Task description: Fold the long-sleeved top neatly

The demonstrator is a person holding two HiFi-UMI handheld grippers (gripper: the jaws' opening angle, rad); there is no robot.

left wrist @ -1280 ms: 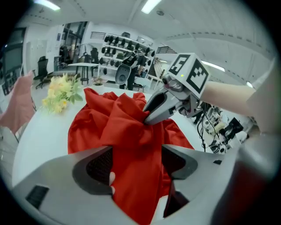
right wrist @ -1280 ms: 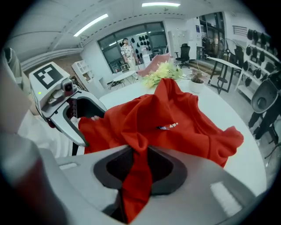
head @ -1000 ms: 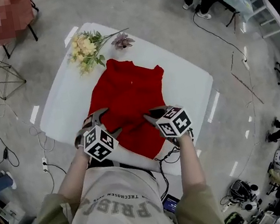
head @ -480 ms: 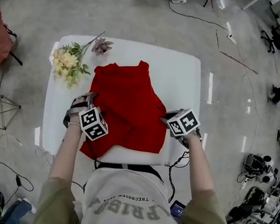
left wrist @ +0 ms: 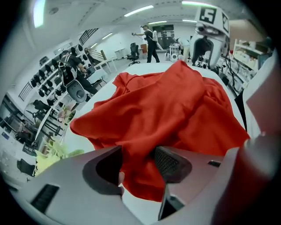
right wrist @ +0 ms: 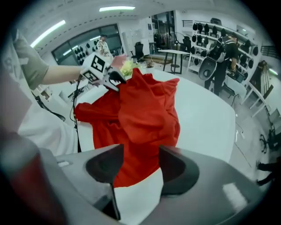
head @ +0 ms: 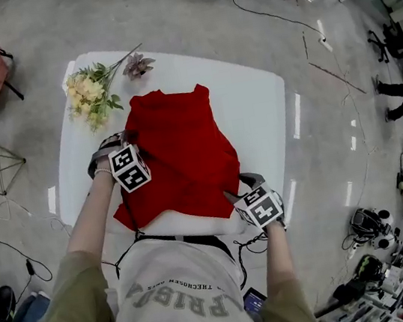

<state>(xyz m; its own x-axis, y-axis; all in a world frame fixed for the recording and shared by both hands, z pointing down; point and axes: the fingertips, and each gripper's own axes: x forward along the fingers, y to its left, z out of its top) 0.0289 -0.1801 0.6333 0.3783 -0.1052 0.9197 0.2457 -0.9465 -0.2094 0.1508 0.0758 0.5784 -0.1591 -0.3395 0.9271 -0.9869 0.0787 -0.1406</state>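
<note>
Progress: red top (head: 176, 145) lies rumpled on tabletop (head: 254, 110), folding unfinished. Left claw (left wrist: 140, 160), closing, spread astride cloth edge; right claw (right wrist: 140, 154), just opened, spread, empty, hem beneath.

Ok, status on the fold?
Left gripper closing, red top between jaws, not yet clamped. Right gripper just opened, hem between jaws. Top rumpled on white table; flowers at far corner, clear.
</note>
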